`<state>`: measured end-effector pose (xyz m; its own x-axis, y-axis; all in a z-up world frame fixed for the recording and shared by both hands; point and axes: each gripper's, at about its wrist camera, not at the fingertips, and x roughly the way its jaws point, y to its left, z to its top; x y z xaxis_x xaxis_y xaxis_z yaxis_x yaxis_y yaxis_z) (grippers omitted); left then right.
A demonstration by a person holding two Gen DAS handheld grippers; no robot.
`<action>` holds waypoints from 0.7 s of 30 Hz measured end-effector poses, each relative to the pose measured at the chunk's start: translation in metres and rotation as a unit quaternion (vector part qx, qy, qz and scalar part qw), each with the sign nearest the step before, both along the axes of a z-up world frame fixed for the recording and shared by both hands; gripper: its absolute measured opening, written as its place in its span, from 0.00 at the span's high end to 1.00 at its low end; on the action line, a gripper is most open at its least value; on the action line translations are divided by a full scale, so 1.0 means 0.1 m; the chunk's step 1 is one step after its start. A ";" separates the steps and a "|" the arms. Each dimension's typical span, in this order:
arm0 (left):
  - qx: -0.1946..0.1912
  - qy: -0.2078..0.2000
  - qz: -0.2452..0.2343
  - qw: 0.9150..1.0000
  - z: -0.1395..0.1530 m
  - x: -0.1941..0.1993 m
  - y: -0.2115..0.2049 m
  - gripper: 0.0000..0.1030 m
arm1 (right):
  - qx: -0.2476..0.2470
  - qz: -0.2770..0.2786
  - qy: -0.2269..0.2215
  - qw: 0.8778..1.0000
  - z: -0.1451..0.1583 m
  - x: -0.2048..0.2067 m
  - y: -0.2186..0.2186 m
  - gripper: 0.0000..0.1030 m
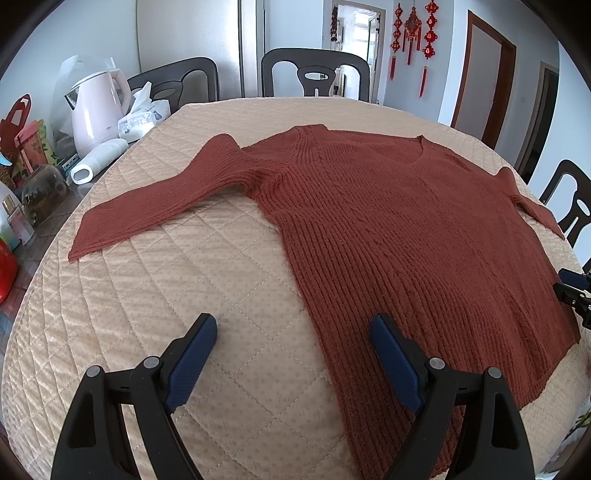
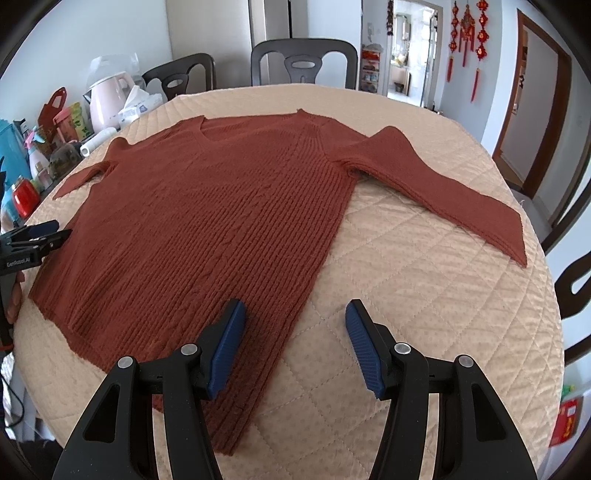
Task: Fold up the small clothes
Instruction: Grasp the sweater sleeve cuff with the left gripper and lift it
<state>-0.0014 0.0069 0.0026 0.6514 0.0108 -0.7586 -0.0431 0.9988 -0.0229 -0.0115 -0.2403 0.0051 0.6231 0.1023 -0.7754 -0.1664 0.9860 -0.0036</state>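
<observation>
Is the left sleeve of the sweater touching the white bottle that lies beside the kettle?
Apart. In the left wrist view, bare quilt shows between the sleeve and the bottle.

This is the dining area of a lived-in home. A round table (image 1: 155, 295) under a quilted beige cover fills the near scene, with dark carved dining chairs (image 1: 315, 75) pushed in along its far edge. At the far left stand household odds and ends: a pink electric kettle (image 1: 98, 116), a pack of tissues (image 1: 142, 118) and small jars and bottles. Red Chinese knot ornaments (image 1: 412, 33) hang on the far right wall beside brown-framed doorways (image 1: 480, 81), and an open passage leads to another room.
</observation>
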 end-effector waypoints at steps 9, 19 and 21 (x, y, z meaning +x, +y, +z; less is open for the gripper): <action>-0.021 -0.009 0.014 1.000 0.21 0.00 0.24 0.24 | 0.016 0.009 -0.017 1.000 0.24 0.04 0.16 0.44; 0.055 -0.018 0.159 0.986 0.30 0.38 1.31 0.24 | 0.003 0.062 -0.023 0.998 0.34 0.48 0.55 0.44; 0.050 -0.005 0.184 0.982 0.22 0.48 1.52 0.24 | 0.001 0.068 -0.023 0.997 0.35 0.55 0.59 0.44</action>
